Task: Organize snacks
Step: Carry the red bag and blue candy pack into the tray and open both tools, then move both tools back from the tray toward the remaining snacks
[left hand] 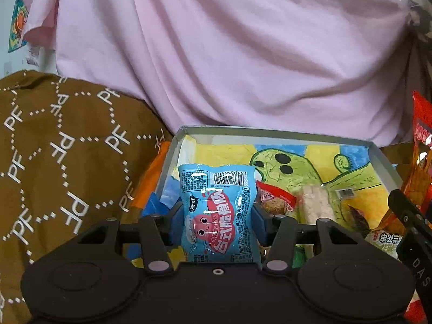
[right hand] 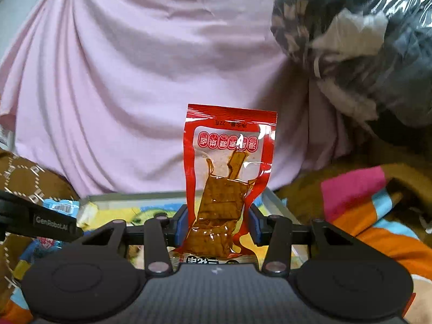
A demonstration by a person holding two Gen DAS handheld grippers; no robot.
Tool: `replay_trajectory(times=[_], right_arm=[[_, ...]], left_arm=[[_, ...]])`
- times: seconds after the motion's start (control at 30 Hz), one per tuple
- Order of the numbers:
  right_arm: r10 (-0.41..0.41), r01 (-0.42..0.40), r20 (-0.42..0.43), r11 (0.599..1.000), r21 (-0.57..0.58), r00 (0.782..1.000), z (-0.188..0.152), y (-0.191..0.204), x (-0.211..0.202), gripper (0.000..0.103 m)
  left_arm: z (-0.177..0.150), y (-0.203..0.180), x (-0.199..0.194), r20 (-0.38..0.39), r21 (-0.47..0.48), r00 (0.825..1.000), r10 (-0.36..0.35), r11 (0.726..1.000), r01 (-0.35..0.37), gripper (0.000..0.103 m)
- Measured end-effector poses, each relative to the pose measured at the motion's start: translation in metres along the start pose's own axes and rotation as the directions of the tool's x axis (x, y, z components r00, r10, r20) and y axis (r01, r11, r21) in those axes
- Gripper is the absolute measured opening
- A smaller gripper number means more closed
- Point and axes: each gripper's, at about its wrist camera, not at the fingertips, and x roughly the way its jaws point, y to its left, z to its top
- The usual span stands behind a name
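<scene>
Behind the blue snack packet (left hand: 217, 213), tray (left hand: 275, 133) contents partly hidden; wrapped items there hard to identify. Packet pale blue, pink octopus print, barcode uppermost, clamped by left gripper (left hand: 217, 225) above the tray's painted floor. Red see-through packet (right hand: 228, 181) of brown strips pinched upright in right gripper (right hand: 217, 228), pointing level.

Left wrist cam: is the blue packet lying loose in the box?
No: the left tool grips the blue packet by its sides, above the box.
</scene>
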Motion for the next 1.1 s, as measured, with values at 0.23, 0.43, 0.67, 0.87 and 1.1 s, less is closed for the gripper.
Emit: replay_trajectory(times=[0.23, 0.43, 0.67, 0.87, 1.1], right_arm=[[0.007, -0.006, -0.080, 1.000, 0.001, 0.997, -0.007, 0.001, 0.015, 0.050], [0.016, -0.015, -0.134, 1.000, 0.012, 0.991, -0.012, 0.003, 0.024, 0.051], [0.027, -0.025, -0.175, 1.000, 0.018, 0.984, -0.014, 0.005, 0.031, 0.052], [0.042, -0.040, -0.203, 0.999, 0.015, 0.978, -0.018, 0.009, 0.034, 0.056], [0.051, -0.049, -0.222, 0.999, 0.016, 0.974, -0.020, 0.011, 0.034, 0.079]], left_arm=[[-0.009, -0.003, 0.013, -0.033, -0.008, 0.999, 0.008, 1.000, -0.008, 0.055], [-0.012, -0.002, 0.018, -0.049, -0.007, 0.999, 0.023, 1.000, -0.024, 0.056], [-0.011, 0.004, 0.025, -0.079, -0.028, 0.996, 0.033, 0.999, -0.036, 0.058], [-0.011, 0.007, 0.027, -0.093, -0.039, 0.995, 0.041, 0.998, -0.045, 0.062], [-0.009, 0.017, 0.018, -0.074, -0.105, 0.996, 0.039, 0.993, -0.047, 0.079]])
